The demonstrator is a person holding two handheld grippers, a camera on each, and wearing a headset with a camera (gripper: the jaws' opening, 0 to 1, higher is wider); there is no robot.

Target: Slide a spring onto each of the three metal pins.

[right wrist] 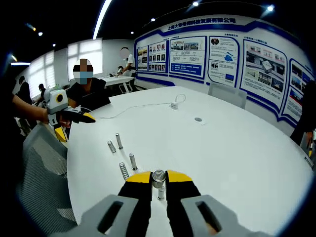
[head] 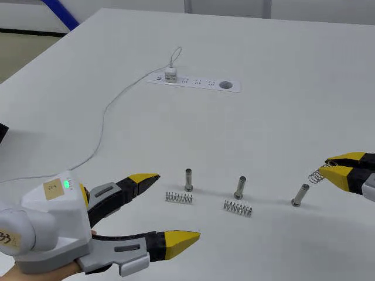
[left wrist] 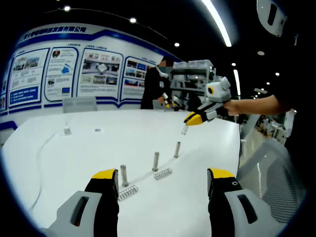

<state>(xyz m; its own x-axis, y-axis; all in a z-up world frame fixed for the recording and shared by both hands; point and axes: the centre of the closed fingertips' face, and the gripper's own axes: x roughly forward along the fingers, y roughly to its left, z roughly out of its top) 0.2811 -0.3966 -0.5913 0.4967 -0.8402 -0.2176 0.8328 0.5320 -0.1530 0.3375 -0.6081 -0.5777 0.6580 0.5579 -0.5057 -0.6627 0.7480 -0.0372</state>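
Three short metal pins stand upright on the white table: left pin (head: 188, 180), middle pin (head: 240, 187), right pin (head: 300, 195). One spring (head: 179, 198) lies flat by the left pin, another spring (head: 238, 208) lies by the middle pin. My right gripper (head: 331, 167) is shut on a third spring (head: 316, 175), held just above and right of the right pin; in the right gripper view this spring (right wrist: 158, 177) sits between the yellow tips, over the pin (right wrist: 161, 192). My left gripper (head: 167, 208) is open, empty, left of the springs, which lie ahead of it (left wrist: 162, 178).
A white power strip (head: 193, 82) with a plug and a cable (head: 102, 126) lies at the back of the table. People stand and sit beyond the table in the gripper views. A mesh chair (right wrist: 39, 182) is at the table's edge.
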